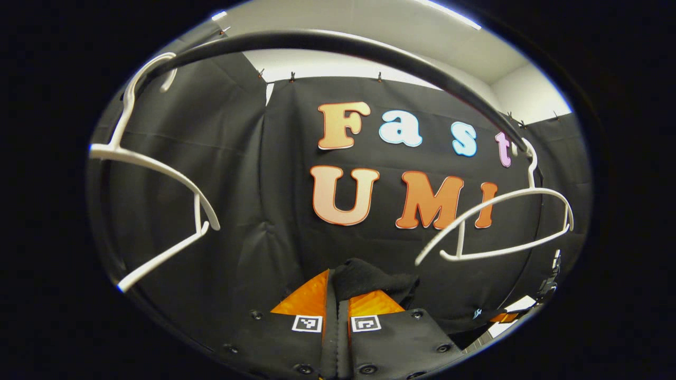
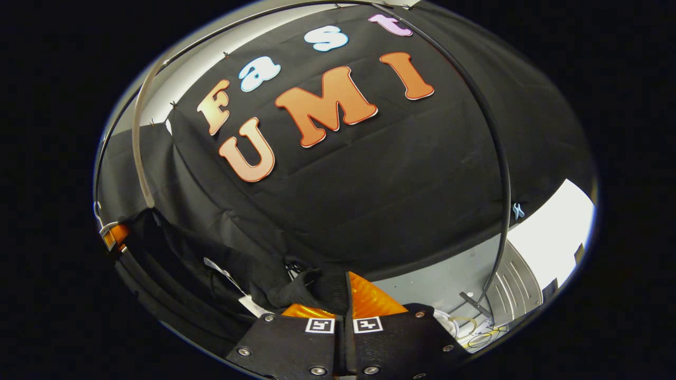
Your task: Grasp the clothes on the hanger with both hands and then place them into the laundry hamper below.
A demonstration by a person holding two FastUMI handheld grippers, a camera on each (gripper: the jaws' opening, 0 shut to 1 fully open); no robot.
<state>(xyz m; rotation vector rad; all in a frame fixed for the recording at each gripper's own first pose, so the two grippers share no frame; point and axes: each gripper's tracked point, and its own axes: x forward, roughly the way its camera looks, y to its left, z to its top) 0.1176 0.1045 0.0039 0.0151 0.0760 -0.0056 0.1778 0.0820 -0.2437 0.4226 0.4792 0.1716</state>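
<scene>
I read both clamped on black garment [image 1: 369, 282]: left gripper [image 1: 337, 311], right gripper [image 2: 340, 295]; cloth spans toward 9 o'clock; hamper [image 2: 515, 287] at 4 o'clock.

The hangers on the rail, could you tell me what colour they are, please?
White; both hangers show best in the left gripper view, hooked on the dark rail.

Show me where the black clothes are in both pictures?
Left gripper view: the black clothes bunch at bottom centre, pinched in this gripper's jaws.
Right gripper view: they hang from lower left to bottom centre, pinched there too.
Shared landmark: the black rail.
</scene>
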